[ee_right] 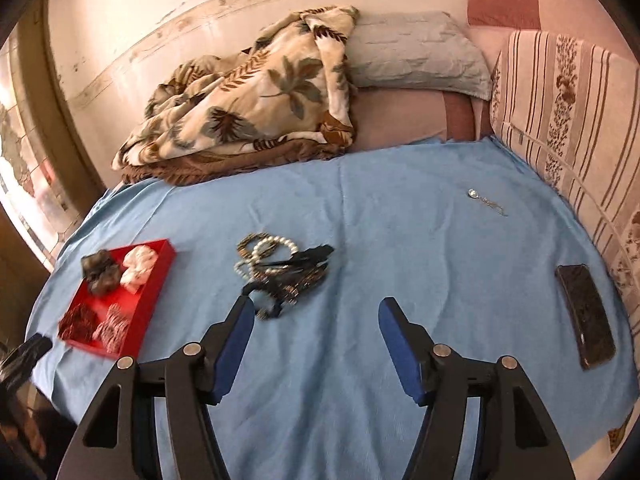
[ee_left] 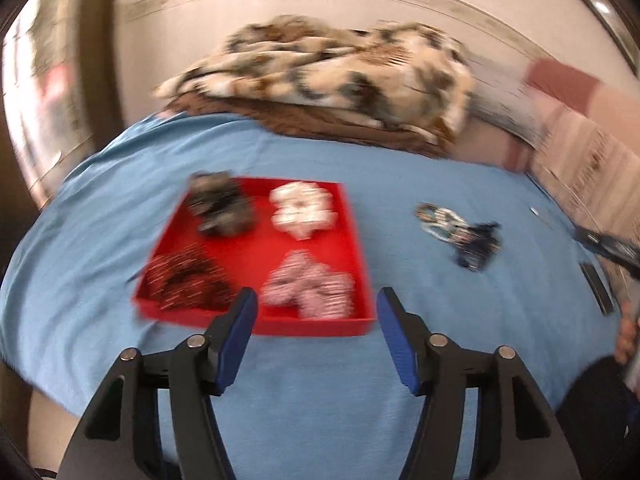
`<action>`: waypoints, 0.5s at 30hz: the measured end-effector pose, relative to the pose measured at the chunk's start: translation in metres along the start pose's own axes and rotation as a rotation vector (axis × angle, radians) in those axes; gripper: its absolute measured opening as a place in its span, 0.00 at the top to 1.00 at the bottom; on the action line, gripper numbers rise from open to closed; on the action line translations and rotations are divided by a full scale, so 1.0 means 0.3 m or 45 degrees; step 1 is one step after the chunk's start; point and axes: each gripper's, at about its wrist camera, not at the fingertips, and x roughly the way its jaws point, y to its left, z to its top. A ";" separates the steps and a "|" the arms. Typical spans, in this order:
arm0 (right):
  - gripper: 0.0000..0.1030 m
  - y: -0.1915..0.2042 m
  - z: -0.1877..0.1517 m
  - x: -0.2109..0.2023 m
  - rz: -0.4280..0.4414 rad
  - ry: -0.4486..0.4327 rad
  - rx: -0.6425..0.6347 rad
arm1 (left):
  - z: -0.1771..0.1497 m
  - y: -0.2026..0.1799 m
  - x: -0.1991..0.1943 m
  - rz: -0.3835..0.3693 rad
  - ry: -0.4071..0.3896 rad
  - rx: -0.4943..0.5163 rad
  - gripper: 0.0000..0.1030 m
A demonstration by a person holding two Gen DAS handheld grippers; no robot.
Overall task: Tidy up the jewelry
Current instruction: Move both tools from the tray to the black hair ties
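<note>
- both my grippers, left gripper [ee_left: 316, 308] and right gripper [ee_right: 316, 316], sit wide and empty
- tangled jewelry pile [ee_right: 280, 272] lies right of the red tray [ee_right: 160, 276], so I'd pinch one strand, not the clump

The left gripper [ee_left: 316, 304] points forward and downward, its two blue-padded fingers [ee_left: 242, 322] spread apart with nothing between them. The right gripper [ee_right: 316, 314] is angled down the same way, its blue fingers [ee_right: 394, 334] likewise parted and empty. In the left wrist view part of a hand [ee_left: 625, 336] shows at the far right edge
</note>
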 end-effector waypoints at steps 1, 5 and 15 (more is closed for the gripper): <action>0.33 -0.018 0.011 0.034 0.020 0.020 0.028 | 0.014 -0.049 0.019 -0.024 0.009 0.038 0.38; 0.33 -0.058 0.033 0.138 0.082 0.073 0.093 | 0.057 -0.211 0.140 -0.125 0.081 0.140 0.38; 0.33 -0.154 0.123 0.436 0.277 0.186 0.256 | 0.129 -0.495 0.515 -0.300 0.284 0.176 0.39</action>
